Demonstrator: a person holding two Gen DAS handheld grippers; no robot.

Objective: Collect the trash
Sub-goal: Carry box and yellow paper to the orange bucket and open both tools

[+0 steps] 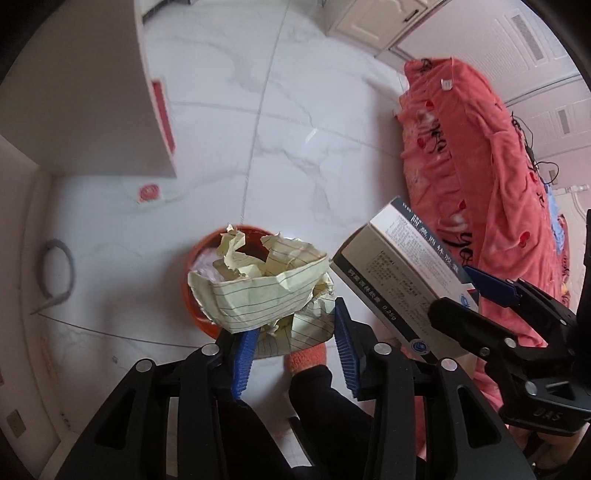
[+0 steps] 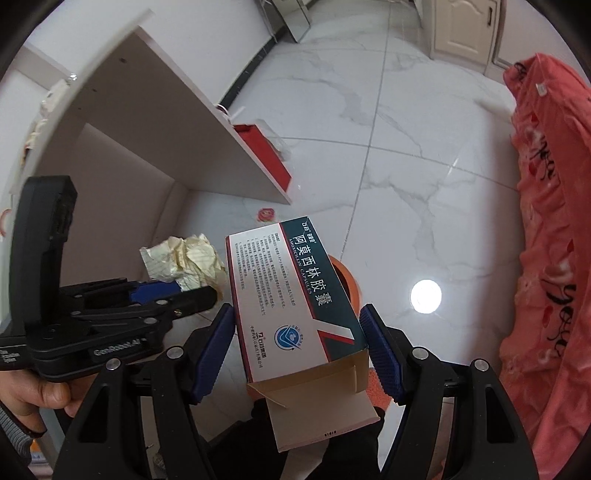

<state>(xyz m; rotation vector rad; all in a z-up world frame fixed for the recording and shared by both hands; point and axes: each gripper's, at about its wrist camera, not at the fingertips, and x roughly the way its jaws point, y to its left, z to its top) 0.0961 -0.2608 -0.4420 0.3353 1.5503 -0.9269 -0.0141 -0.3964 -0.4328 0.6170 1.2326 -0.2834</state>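
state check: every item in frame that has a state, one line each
left gripper: shut on crumpled paper
crumpled lined paper: held above bin
orange bin: upright, open, paper scraps inside
right gripper: shut on box
amoxicillin box: held, end flap open
cabinet door: closed

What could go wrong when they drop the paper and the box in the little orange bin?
1. The orange bin looks small and already holds white scraps, so the crumpled yellow paper in the left gripper might catch on the rim and land on the floor.
2. The medicine box in the right gripper looks about as long as the bin is wide, and its end flap hangs open. It may snag or tip out.
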